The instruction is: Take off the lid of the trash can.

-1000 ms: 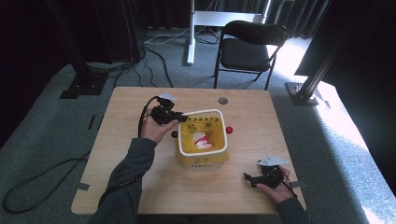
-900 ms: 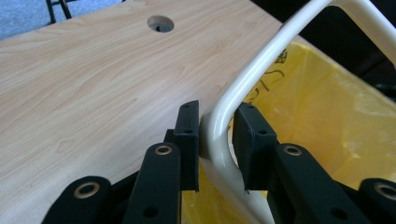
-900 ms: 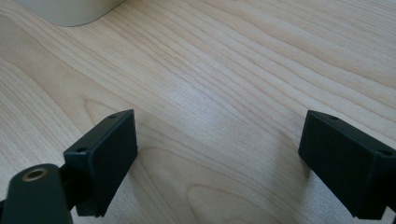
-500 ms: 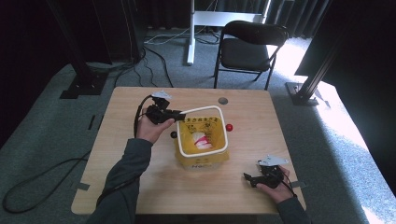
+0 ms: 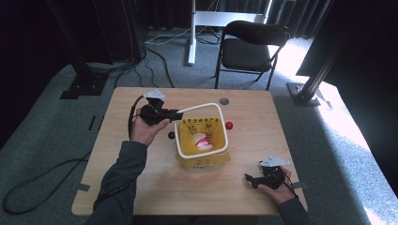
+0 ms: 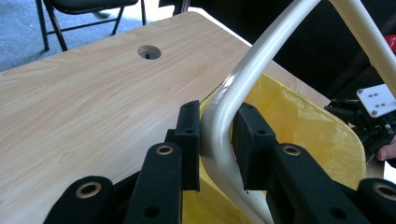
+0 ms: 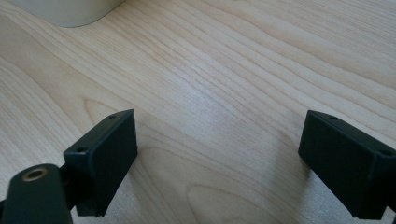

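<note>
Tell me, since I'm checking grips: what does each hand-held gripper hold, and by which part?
The left hand-held gripper is clamped on the cream frame around the yellow bag, at the frame's corner. The right hand-held gripper is open over the table, holding nothing.

Daylight floods the floor (image 5: 338,112) beyond the right tongs (image 5: 251,180); dim, dark surroundings behind the left tongs (image 5: 176,114); soft shadows on the tabletop (image 7: 224,93); close tongs slightly blurred.

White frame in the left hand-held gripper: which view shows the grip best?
The left gripper view. The white frame runs between that hand-held gripper's pads, over the yellow bag. The high view shows the frame whole, the contact small.
</note>
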`<move>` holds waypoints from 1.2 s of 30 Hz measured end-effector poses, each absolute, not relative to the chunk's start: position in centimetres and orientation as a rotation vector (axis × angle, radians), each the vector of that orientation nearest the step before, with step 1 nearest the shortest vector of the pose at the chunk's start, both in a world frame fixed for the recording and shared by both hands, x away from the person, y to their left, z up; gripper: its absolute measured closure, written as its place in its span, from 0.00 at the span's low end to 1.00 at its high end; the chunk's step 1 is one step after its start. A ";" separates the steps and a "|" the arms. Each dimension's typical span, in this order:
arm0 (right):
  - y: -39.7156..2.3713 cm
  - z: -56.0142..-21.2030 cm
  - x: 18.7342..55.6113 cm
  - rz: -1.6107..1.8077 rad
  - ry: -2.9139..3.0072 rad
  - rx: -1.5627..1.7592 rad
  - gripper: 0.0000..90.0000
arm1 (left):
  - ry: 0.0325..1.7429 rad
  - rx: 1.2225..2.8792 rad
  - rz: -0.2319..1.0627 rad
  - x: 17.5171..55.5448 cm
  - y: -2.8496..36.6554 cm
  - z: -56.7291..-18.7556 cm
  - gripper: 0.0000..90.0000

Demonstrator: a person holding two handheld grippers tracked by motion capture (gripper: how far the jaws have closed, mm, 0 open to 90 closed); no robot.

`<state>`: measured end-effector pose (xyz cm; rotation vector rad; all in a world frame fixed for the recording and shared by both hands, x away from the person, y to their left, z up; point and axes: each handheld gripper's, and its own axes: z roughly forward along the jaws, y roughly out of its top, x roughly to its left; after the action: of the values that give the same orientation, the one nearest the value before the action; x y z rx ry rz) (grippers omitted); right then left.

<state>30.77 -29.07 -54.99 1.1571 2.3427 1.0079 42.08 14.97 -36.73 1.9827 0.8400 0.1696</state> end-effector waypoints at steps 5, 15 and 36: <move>-29.1 -55.0 30.8 1.007 2.343 1.157 0.12 | 0.854 1.969 0.180 41.6 16.0 -36.5 0.82; -29.1 -55.0 30.8 1.008 2.343 1.155 0.12 | 0.894 1.969 0.227 40.6 18.3 -36.5 0.82; -29.1 -55.0 30.8 1.007 2.343 1.157 0.12 | 1.004 1.964 0.267 39.5 22.4 -38.5 0.82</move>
<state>30.77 -29.07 -54.99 1.1571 2.3426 1.0069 39.50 22.40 -38.48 1.9643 1.0045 0.2666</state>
